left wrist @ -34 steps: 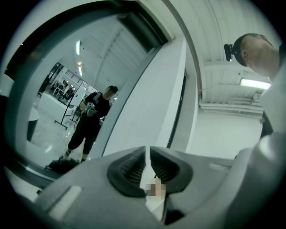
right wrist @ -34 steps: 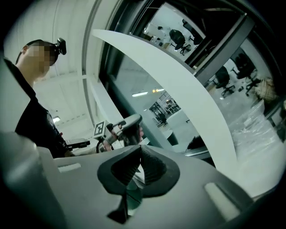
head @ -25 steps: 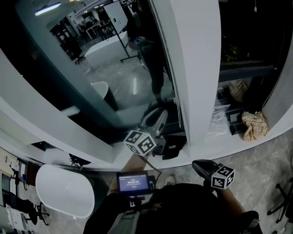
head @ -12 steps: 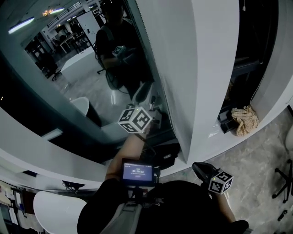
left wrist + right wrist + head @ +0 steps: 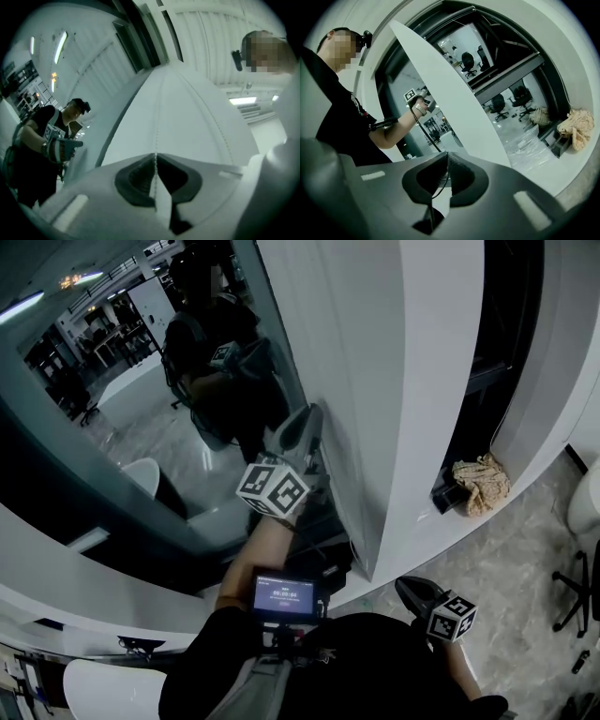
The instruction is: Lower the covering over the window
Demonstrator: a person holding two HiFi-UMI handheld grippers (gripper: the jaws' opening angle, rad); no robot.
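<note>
A white roller blind [image 5: 375,381] hangs over the dark window glass [image 5: 141,409], which mirrors the person. My left gripper [image 5: 312,413] is raised against the blind's left edge. In the left gripper view its jaws [image 5: 155,154] are closing, their tips meeting on the thin bead chain [image 5: 156,131] that runs up along the blind [image 5: 187,108]. My right gripper [image 5: 412,589] hangs low by the person's body, shut with nothing in it [image 5: 446,154]; the blind [image 5: 454,98] stands ahead of it.
A white sill [image 5: 412,540] runs below the window. On it lie a crumpled beige cloth [image 5: 480,482] and a black object [image 5: 448,495]. A small lit screen [image 5: 284,596] sits on the person's chest. An office chair [image 5: 577,582] stands at the right.
My left gripper has risen from near the sill up along the window to the blind's edge. The head view has swung closer to the blind. My right gripper has stayed low.
</note>
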